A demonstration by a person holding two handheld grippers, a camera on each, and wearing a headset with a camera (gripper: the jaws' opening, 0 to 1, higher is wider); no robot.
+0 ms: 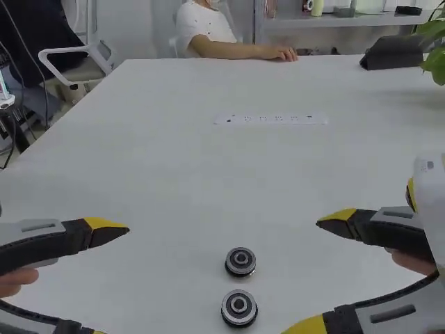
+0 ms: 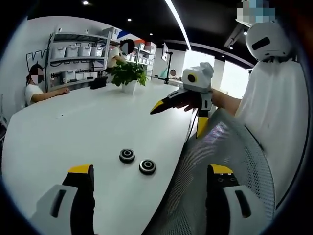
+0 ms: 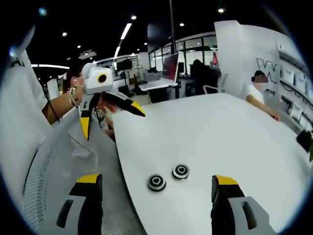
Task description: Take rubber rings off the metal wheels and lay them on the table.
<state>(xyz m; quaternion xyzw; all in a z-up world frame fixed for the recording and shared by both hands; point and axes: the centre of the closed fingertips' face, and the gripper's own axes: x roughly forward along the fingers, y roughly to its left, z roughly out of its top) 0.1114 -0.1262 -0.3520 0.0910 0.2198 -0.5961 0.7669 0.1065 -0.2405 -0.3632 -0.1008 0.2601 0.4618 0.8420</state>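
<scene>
Left gripper [image 1: 111,280] and right gripper [image 1: 302,275] — jaws of both spread wide, holding nothing — stand to the left and right of the far wheel [image 1: 240,261], apart from it. The near wheel [image 1: 239,308] lies just beside the far wheel, on the person's side. Each wears a black rubber ring [image 1: 228,263] and lies flat on the white desk [image 1: 174,174]. Well beyond the far wheel — a socket strip [image 1: 271,119].

wheels [image 1: 240,261] [image 1: 239,308]: 2, near centre | grippers [image 1: 90,278] [image 1: 309,275]: 2, near left and right | power strip [image 1: 271,120]: 1, far centre | seated person [image 1: 208,31]: 1, far | plant [image 1: 434,42]: 1, far right
</scene>
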